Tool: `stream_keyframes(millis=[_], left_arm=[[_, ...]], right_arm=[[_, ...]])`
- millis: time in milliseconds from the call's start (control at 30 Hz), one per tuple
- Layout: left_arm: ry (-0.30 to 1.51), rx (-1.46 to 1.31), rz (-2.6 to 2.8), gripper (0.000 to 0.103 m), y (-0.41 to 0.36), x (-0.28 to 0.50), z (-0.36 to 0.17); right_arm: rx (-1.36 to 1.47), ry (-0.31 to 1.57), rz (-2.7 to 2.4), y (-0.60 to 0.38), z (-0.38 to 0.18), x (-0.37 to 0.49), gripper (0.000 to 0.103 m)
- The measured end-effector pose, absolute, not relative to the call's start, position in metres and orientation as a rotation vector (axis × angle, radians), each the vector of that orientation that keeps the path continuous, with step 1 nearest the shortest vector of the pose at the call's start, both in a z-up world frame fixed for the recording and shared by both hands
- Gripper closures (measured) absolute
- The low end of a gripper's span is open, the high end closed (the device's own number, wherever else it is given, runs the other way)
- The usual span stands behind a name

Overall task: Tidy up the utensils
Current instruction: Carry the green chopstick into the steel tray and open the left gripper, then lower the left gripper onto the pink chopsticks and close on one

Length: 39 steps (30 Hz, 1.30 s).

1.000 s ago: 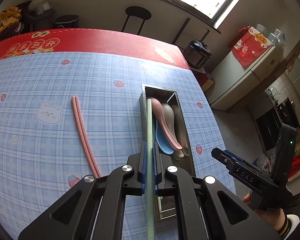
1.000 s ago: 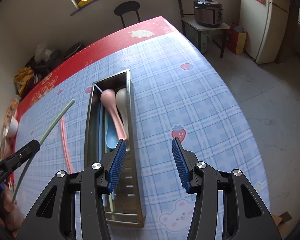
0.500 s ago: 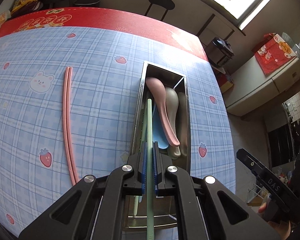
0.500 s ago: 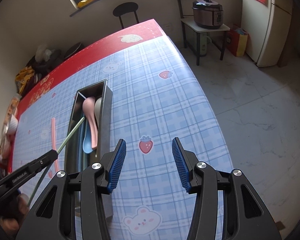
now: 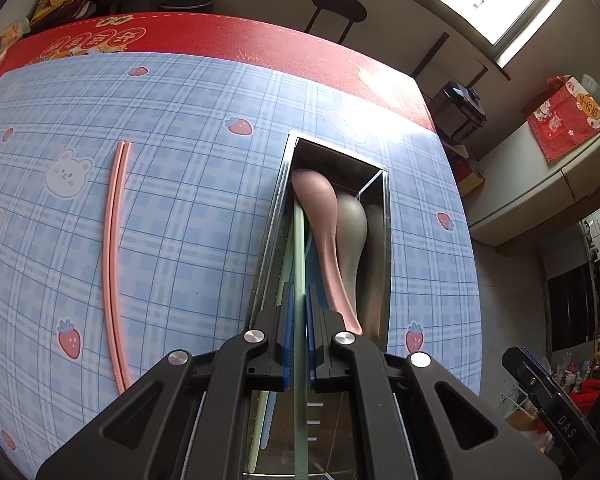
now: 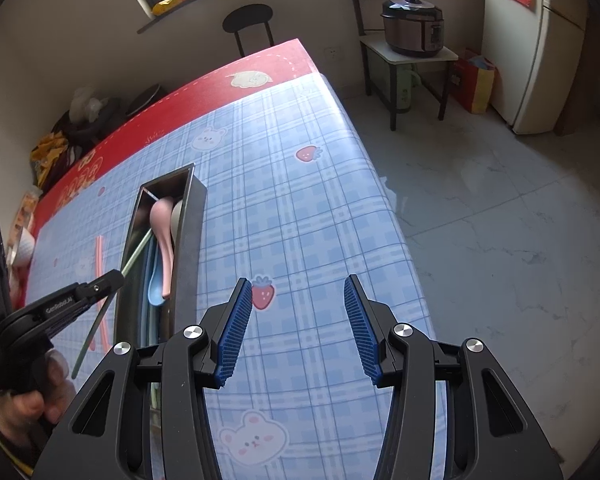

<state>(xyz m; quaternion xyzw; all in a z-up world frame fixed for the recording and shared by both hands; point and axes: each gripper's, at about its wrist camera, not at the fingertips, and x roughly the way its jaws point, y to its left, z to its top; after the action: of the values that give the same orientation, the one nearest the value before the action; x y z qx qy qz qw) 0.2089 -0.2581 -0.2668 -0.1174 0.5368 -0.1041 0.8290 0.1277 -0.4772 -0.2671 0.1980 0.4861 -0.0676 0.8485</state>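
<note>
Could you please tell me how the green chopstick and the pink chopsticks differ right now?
The green chopstick is clamped in the shut left gripper; the pink chopsticks lie free. The green one is tilted, its far end down inside the metal utensil box; the pink ones rest flat on the tablecloth, left of the box. Green is single here; pink is a pair. Both are long and slender.
</note>
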Motion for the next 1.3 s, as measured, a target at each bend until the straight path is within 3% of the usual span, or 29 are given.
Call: stream_keyframes(millis=[300,467,867,1300], left_arm=[[1.136,-0.213,-0.32,0.09,-0.248,0.211,-0.248],[1.078,-0.174,-0.347,0.077,-0.219,0.2,-0.227],[1.104,-0.204,-0.24,0.077,-0.131,0.193,-0.239],[1.162,-0.19,-0.172,0.084,-0.122,0.224,-0.285]], right_arm=[[0.46,1.008,-0.131,-0.469,-0.263,0.131,0.056],[0.477,0.988,-0.105,-0.451,-0.258,0.139,0.056],[0.472,0.957,-0.026,-0.395,-0.252,0.157,0.056],[0.473,0.981,-0.067,-0.393,-0.261,0.153,0.056]])
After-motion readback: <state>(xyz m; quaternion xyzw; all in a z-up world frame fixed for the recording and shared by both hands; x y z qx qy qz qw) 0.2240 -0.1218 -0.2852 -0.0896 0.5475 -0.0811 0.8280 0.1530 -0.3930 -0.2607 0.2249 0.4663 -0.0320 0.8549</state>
